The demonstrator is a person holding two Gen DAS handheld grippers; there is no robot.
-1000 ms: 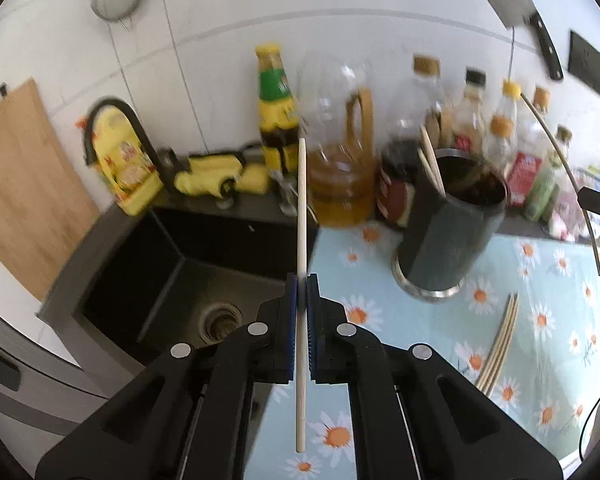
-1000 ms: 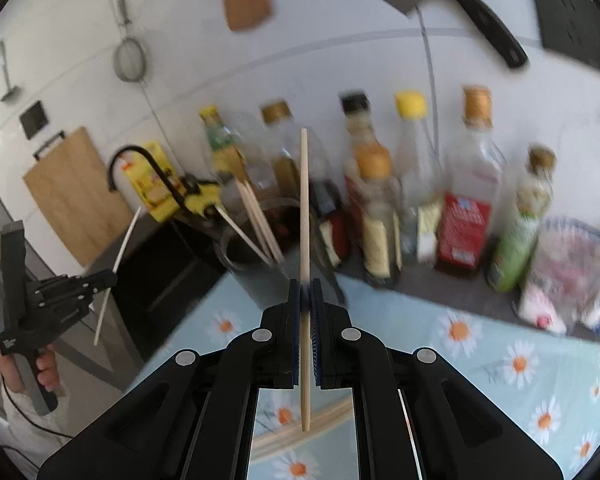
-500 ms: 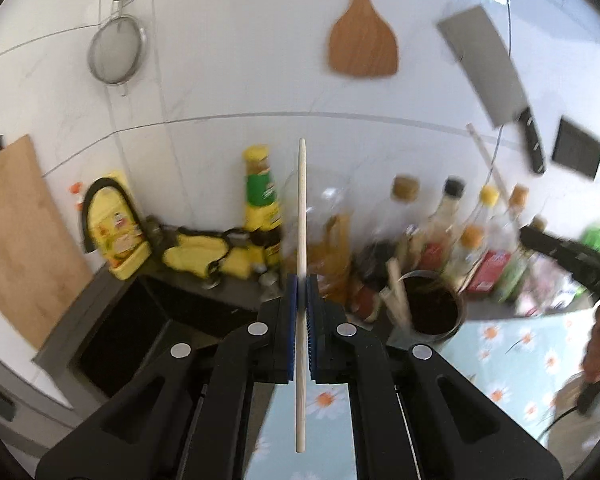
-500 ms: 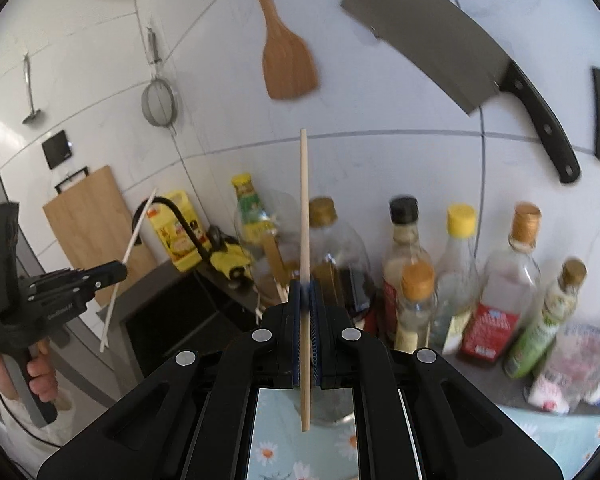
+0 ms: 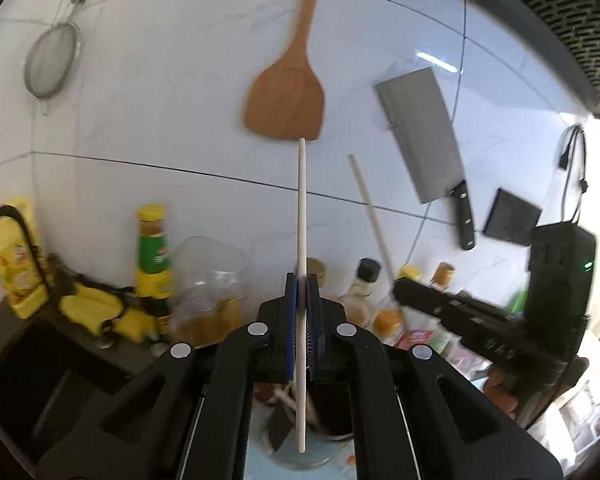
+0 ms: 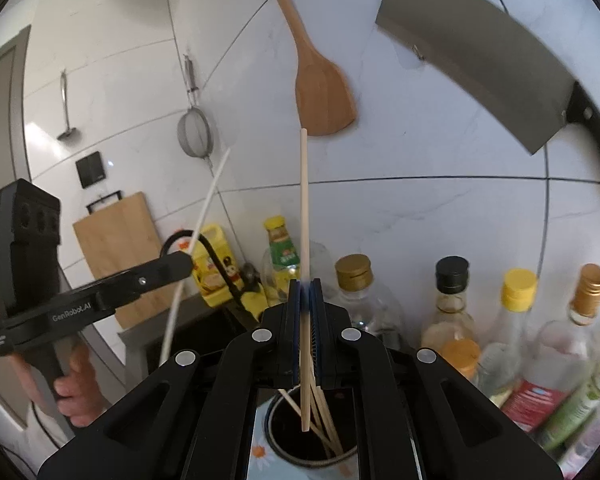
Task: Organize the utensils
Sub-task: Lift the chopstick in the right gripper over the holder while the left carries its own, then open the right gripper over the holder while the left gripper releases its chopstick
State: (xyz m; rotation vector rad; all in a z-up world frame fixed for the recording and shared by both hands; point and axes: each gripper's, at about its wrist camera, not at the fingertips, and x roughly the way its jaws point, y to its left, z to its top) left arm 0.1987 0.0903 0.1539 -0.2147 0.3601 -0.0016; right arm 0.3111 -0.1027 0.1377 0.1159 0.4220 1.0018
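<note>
My left gripper (image 5: 302, 280) is shut on a pale chopstick (image 5: 301, 208) that stands upright, its lower end over the dark utensil holder (image 5: 332, 436) below the fingers. My right gripper (image 6: 305, 286) is shut on a wooden chopstick (image 6: 304, 200), also upright, with its lower tip hanging in the mouth of the utensil holder (image 6: 284, 436), where several chopsticks (image 6: 324, 420) lean. Each gripper shows in the other's view: the right gripper (image 5: 396, 286) at the right, the left gripper (image 6: 188, 262) at the left, held by a hand (image 6: 74, 388).
Sauce and oil bottles (image 6: 512, 320) line the back of the counter. A black sink (image 5: 40, 380) with a tap (image 5: 4, 220) lies to the left. A wooden spatula (image 5: 288, 96), a cleaver (image 5: 424, 136) and a strainer (image 5: 50, 64) hang on the tiled wall. A cutting board (image 6: 120, 248) leans by the sink.
Both grippers rose and tilted upward with their chopsticks, so the wall fills the views. They came in over the utensil holder, which now sits directly under each one's fingers.
</note>
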